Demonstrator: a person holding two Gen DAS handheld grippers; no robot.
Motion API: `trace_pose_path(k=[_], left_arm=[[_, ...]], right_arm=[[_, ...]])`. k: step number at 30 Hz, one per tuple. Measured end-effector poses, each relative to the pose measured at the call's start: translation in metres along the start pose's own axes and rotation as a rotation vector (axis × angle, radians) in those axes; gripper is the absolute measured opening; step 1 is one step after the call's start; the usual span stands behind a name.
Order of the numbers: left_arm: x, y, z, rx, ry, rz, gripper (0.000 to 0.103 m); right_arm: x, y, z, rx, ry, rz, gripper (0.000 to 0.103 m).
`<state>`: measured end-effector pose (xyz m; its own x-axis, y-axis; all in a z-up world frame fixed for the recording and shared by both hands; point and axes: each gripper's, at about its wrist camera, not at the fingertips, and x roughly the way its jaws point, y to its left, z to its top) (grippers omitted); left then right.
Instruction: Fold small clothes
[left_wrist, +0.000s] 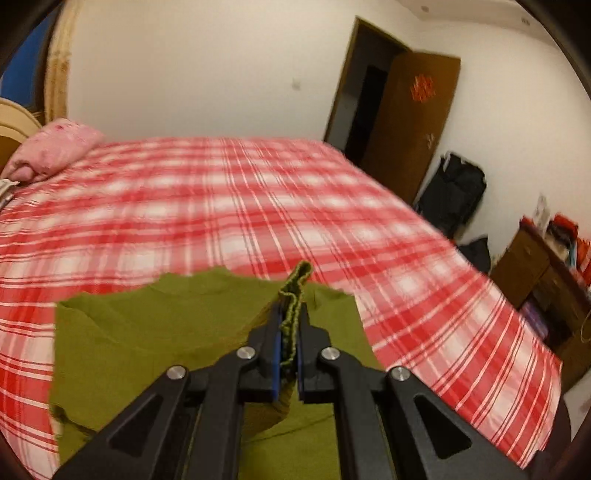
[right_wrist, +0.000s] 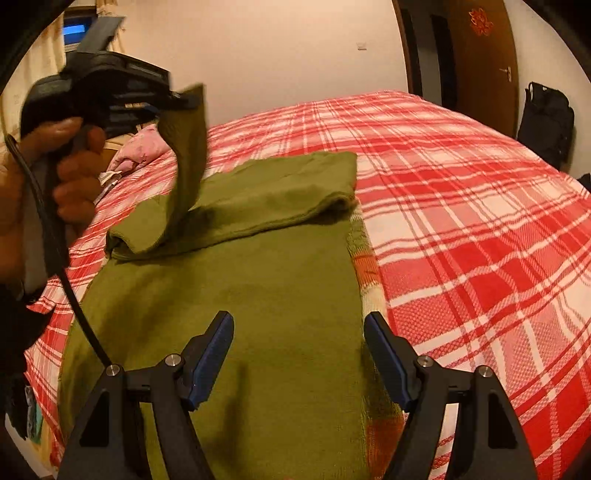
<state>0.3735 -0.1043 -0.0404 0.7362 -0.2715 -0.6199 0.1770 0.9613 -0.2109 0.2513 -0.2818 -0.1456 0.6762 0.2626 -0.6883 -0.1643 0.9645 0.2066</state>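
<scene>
An olive green knit garment (right_wrist: 258, 295) lies flat on the bed, its far part folded over into a band (right_wrist: 280, 188). My left gripper (left_wrist: 290, 310) is shut on a ribbed edge of the green garment (left_wrist: 291, 321). In the right wrist view a hand (right_wrist: 70, 166) holds that left gripper (right_wrist: 184, 101) raised at the upper left, and a strip of the garment (right_wrist: 188, 162) hangs from it down to the fold. My right gripper (right_wrist: 299, 321) hovers open over the garment's near part, with nothing between its blue pads (right_wrist: 218, 350).
The bed carries a red and white plaid sheet (right_wrist: 461, 221). A pink pillow (left_wrist: 51, 151) lies at its head. A multicoloured knit edge (right_wrist: 365, 269) shows along the garment's right side. Beyond the bed stand a brown door (left_wrist: 410, 122), a black bag (left_wrist: 454, 192) and a wooden dresser (left_wrist: 535, 266).
</scene>
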Motion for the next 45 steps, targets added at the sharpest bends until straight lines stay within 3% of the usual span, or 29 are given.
trace_pose_path(k=[3,5,7,10,12,17,20,22,26,28,31,33,36,38,40,45], left_arm=[[0.011,0.0,-0.01,0.014,0.021,0.023,0.015],[0.009,0.005,-0.019,0.031,0.03,0.037,0.03],[-0.002,0.013,-0.029,0.047,0.015,0.055,0.062],[-0.019,0.028,-0.039,0.087,-0.016,0.077,0.068],[-0.034,0.052,-0.047,0.122,-0.038,0.141,0.076],[-0.046,0.115,-0.068,0.189,-0.014,0.368,0.078],[-0.045,0.158,-0.085,0.151,0.046,0.434,0.08],[-0.042,0.175,-0.095,0.112,0.093,0.435,0.08],[-0.034,0.178,-0.106,0.078,0.114,0.397,0.08],[-0.024,0.173,-0.106,0.09,0.117,0.381,0.088],[-0.009,0.181,-0.101,0.082,0.117,0.458,0.089],[0.001,0.193,-0.093,0.056,0.124,0.467,0.089],[0.011,0.217,-0.089,0.005,0.14,0.57,0.094],[0.014,0.234,-0.094,-0.071,0.164,0.53,0.099],[0.012,0.24,-0.097,-0.102,0.159,0.497,0.099],[0.009,0.239,-0.102,-0.117,0.149,0.496,0.102]], right_arm=[[0.003,-0.002,-0.002,-0.005,0.0,-0.003,0.074],[0.004,-0.004,-0.003,-0.01,-0.003,-0.002,0.074],[0.007,-0.005,-0.004,-0.012,0.001,-0.003,0.074],[0.012,-0.007,-0.005,-0.013,0.01,-0.01,0.074],[0.013,-0.006,-0.006,-0.018,0.015,-0.016,0.074],[0.005,-0.003,0.007,-0.015,0.016,0.018,0.074],[0.003,0.0,0.027,-0.01,0.006,0.054,0.074],[0.007,0.001,0.045,-0.004,0.0,0.055,0.074],[0.031,0.0,0.076,0.044,0.041,0.086,0.074],[0.045,0.0,0.085,0.062,0.074,0.104,0.074],[0.065,0.004,0.095,0.046,0.104,0.07,0.071],[0.073,0.005,0.1,0.043,0.112,0.052,0.071],[0.081,0.004,0.107,0.029,0.115,0.027,0.071],[0.088,0.003,0.113,0.019,0.118,0.007,0.068],[0.098,0.002,0.123,0.013,0.127,-0.012,0.059],[0.143,0.0,0.139,0.03,0.209,-0.05,0.051]])
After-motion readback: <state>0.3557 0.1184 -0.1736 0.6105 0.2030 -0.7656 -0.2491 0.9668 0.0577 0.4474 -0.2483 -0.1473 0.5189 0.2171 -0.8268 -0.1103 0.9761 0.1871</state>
